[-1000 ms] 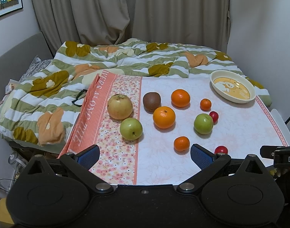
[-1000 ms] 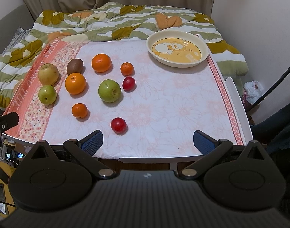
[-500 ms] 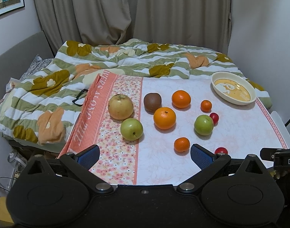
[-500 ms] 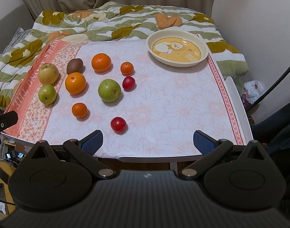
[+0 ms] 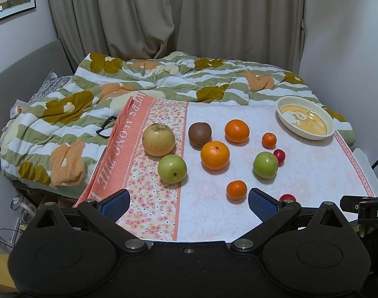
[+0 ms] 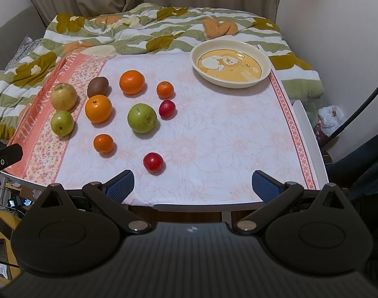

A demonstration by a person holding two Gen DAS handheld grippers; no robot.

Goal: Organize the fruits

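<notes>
Several fruits lie on the cloth-covered table [image 6: 226,129]: a yellow pear [image 5: 158,139], two green apples [image 5: 172,168] [image 6: 142,118], a kiwi [image 5: 199,134], two large oranges [image 5: 215,155] [image 6: 132,82], two small mandarins [image 5: 236,190] [image 6: 165,89] and two red fruits [image 6: 153,162] [image 6: 167,108]. An empty cream plate [image 6: 230,63] with a yellow picture sits at the far right. My left gripper [image 5: 189,204] is open and empty at the table's near edge. My right gripper [image 6: 192,186] is open and empty at the near edge, right of the nearest red fruit.
A flowered quilt [image 5: 144,84] covers the bed behind and left of the table. Black glasses [image 5: 106,126] lie on the quilt by the table's left edge. Curtains and walls stand behind. A cable [image 6: 362,101] and a plastic bag [image 6: 329,121] are right of the table.
The left wrist view has tilted slightly upward, so the fruits sit a little lower in it. The right gripper and the fruits have not moved.
</notes>
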